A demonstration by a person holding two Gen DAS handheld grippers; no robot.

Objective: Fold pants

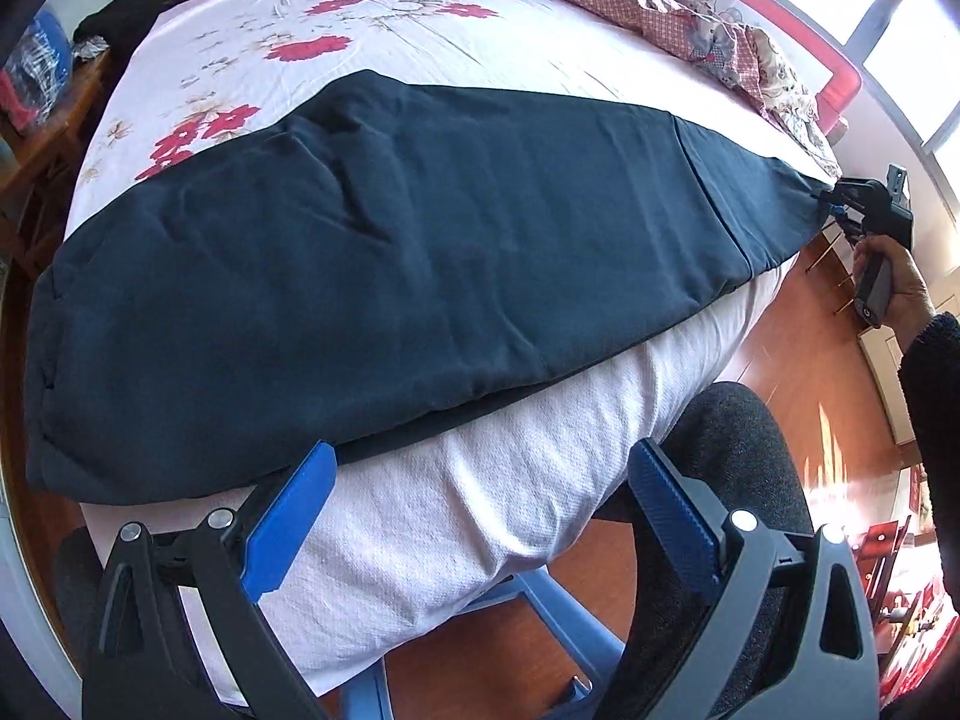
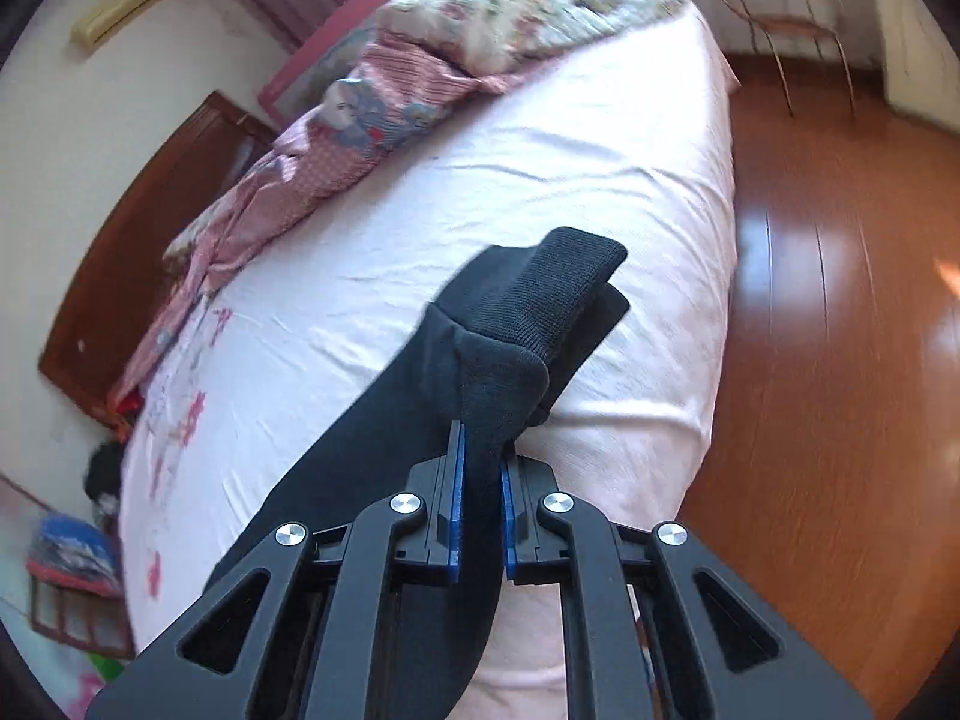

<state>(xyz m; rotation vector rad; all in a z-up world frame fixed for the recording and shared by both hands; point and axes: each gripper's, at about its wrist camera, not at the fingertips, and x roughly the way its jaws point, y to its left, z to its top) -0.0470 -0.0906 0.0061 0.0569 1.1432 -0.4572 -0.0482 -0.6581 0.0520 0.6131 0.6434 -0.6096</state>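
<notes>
Right wrist view: right gripper [image 2: 480, 480] pinches the ribbed cuff of the dark navy cotton pants [image 1: 390, 276], stretched across the floral-sheeted bed [image 1: 420, 30]. Left gripper [image 1: 474, 516], jaws wide and holding nothing, probably should clamp the waistband toward nine o'clock, keeping tension even.

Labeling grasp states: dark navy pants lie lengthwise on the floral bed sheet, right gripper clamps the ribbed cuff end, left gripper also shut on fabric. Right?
Not quite. The left gripper is open, its blue-padded fingers spread and holding nothing, as the left wrist view shows. The rest holds: the dark navy pants lie on the floral bed sheet, and the right gripper clamps the ribbed cuff end.
</notes>
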